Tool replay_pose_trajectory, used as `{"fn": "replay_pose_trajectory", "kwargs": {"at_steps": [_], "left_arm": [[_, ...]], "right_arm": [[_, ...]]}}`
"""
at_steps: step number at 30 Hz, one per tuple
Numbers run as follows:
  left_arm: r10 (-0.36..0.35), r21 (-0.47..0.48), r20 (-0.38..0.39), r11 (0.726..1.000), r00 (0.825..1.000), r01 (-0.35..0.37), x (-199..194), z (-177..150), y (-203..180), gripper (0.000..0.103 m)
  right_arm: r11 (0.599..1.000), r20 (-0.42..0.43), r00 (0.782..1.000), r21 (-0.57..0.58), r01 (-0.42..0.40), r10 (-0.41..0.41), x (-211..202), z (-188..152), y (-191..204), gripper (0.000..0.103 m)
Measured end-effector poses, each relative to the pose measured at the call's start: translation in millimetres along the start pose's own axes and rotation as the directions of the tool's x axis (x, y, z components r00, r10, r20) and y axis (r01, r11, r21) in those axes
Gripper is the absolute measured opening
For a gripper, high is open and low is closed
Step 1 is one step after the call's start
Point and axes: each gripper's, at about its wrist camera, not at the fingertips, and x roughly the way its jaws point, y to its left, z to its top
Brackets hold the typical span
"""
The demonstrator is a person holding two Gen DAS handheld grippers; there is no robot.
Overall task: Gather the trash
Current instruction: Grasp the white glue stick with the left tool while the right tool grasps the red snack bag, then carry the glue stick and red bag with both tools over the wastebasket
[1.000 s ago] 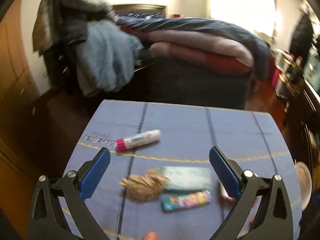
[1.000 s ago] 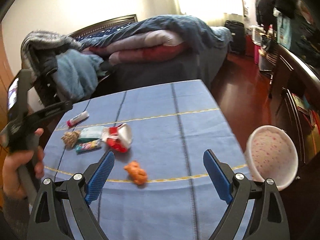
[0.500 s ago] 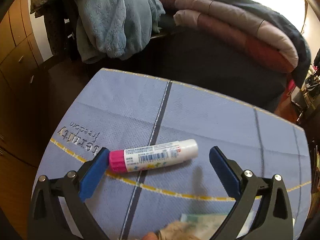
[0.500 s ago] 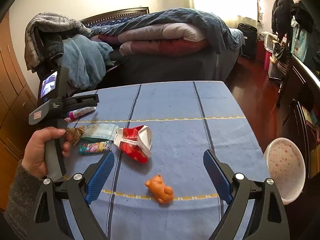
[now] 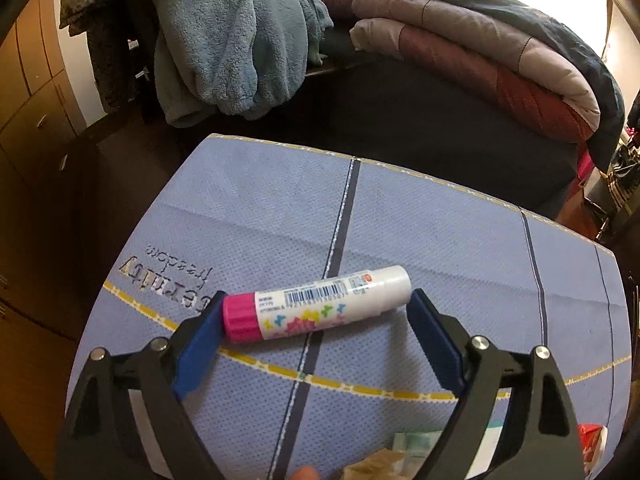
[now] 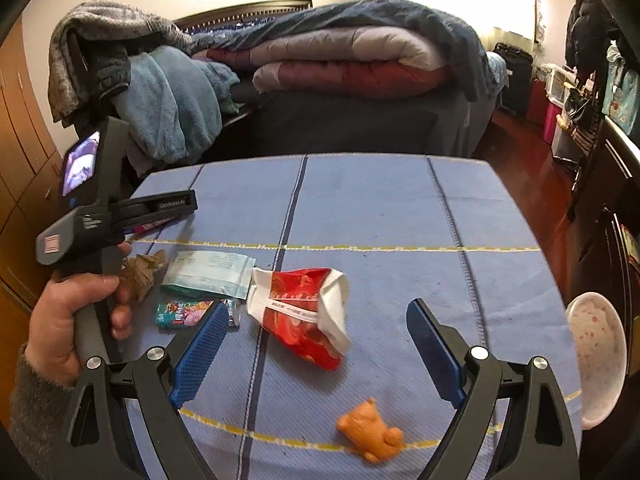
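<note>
My left hand-held gripper straddles the glue stick lying lengthwise between its just-closing jaws on the desk; pads appear to meet both ends. My right hand-held gripper hangs open above the red wrapper.

The black left gripper with blue pads angles downward, its jaws just closing, while the matching right gripper gapes wide.
</note>
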Motion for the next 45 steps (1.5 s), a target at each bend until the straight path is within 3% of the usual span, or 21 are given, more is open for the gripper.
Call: {"fn": "replay_pose_trajectory", "kwargs": {"at_steps": [9,10,12,16,30,45], "left_arm": [[-0.001,0.003,0.021,1.000,1.000,0.001,-17.8,-6.1,16.7,0.088],[-0.002,0.004,0.024,1.000,1.000,0.002,-21.0,-7.5,19.0,0.088],[-0.008,0.004,0.027,1.000,1.000,0.008,-26.5,-9.9,22.9,0.088],[-0.013,0.001,0.042,1.000,0.999,0.013,-39.2,-14.2,30.4,0.088],[-0.052,0.036,0.115,0.998,0.992,0.048,-114.9,-40.5,33.8,0.088],[-0.196,0.164,0.165,0.972,0.967,0.169,-191.6,-77.0,-35.8,0.089]], "right_arm": [[0.999,-0.057,0.998,-0.030,0.029,-0.031,32.8,-2.2,18.1,0.089],[0.999,-0.061,0.998,-0.032,0.031,-0.033,34.8,-2.8,19.0,0.087],[0.999,-0.077,0.996,-0.032,0.032,-0.035,38.4,-3.7,20.1,0.069],[0.999,-0.087,0.996,-0.030,0.032,-0.035,36.7,-5.4,18.4,0.068],[1.000,-0.022,1.000,-0.002,0.018,-0.018,-17.3,-17.4,-5.9,0.067],[0.996,0.074,0.997,0.091,-0.004,-0.003,-89.5,-40.9,-61.6,0.067]]}}
